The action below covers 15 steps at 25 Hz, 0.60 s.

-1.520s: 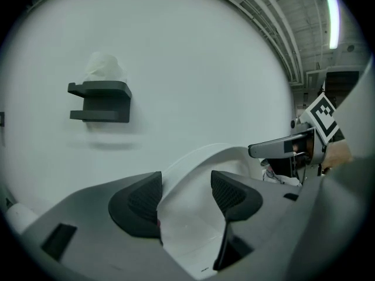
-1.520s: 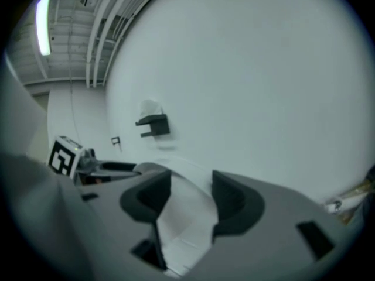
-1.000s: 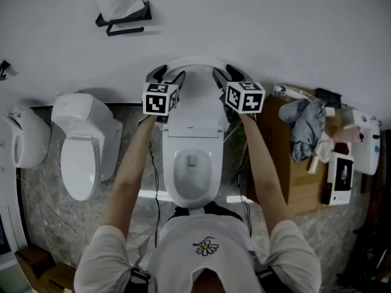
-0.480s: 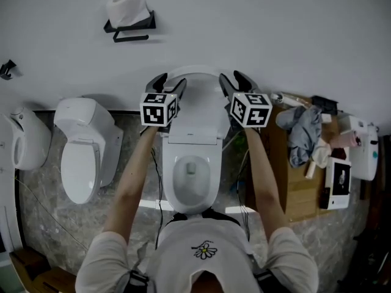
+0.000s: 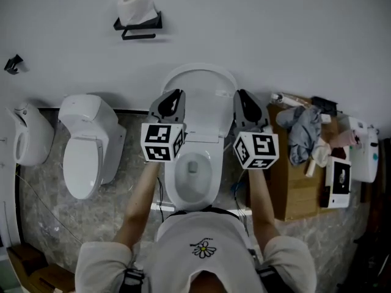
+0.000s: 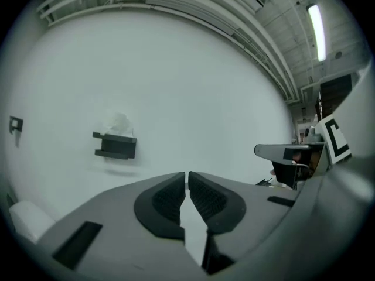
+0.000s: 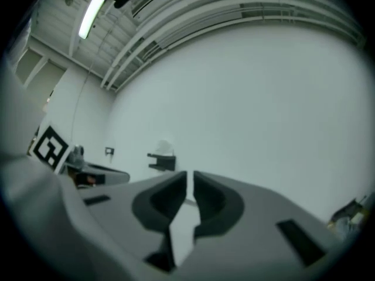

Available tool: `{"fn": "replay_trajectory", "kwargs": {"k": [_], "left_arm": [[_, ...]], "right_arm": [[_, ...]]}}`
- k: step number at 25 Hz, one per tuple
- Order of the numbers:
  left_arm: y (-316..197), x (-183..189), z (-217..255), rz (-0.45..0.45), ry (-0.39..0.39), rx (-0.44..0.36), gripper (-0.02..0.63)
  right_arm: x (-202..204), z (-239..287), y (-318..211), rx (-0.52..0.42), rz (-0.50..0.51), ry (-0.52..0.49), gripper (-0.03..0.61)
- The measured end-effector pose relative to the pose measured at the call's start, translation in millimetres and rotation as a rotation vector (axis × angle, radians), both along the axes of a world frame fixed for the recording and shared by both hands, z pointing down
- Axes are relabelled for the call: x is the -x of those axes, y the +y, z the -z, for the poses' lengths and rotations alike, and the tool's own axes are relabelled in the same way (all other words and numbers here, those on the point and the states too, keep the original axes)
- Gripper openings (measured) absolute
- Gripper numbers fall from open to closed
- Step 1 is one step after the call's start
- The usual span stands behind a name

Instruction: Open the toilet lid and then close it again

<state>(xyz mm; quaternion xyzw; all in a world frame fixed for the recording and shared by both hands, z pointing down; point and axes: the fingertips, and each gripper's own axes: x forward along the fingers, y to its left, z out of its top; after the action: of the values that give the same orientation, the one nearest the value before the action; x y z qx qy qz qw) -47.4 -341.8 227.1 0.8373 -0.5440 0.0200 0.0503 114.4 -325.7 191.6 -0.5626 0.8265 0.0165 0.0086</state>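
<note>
No words, brand names or numbers legible anywhere. Only signs are black-and-white square marker patterns on the left cube (image 5: 162, 142) and the right cube (image 5: 256, 150), either side of the toilet (image 5: 201, 112). Shirt (image 5: 206, 247) below the toilet carries a flower emblem, no lettering. Print on the dark box (image 5: 338, 179), far right of the toilet, is too small to read.

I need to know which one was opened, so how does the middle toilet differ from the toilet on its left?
The middle toilet has its lid up against the wall, bowl exposed; the left toilet has its lid down, bowl covered. The middle toilet sits right before the person; the left toilet stands off to one side. Both are white and back onto that wall.
</note>
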Motion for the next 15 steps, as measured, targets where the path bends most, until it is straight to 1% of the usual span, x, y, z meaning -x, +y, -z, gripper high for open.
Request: {"fn": "replay_trajectory", "kwargs": {"k": [1,3,8,11,15], "left_arm": [[8.7,1.1,3.0,0.012,-0.020,-0.024,0.032],[24.6,6.0,9.6,0.027,-0.035,-0.064,0.025],[59.1,24.4,22.1,0.073,-0.017,-0.113,0.021],[76.4,26.1,17.0,0.090,0.007,-0.112,0.021],[87.3,25.9,-2.9,0.097,0.022,-0.058,0.020]], "right_arm": [[-1.2,1.1,8.8,-0.007,-0.009,0.007,0.050],[-2.4,1.2,23.6,-0.010,-0.020,0.013,0.040],[-2.7,-1.5,52.6,0.006,-0.045,-0.036,0.035],[-2.3,-7.1,69.0,0.016,-0.060,-0.044,0.034],[4.2,-24.6,79.4,0.040,-0.060,0.006,0.031]]}}
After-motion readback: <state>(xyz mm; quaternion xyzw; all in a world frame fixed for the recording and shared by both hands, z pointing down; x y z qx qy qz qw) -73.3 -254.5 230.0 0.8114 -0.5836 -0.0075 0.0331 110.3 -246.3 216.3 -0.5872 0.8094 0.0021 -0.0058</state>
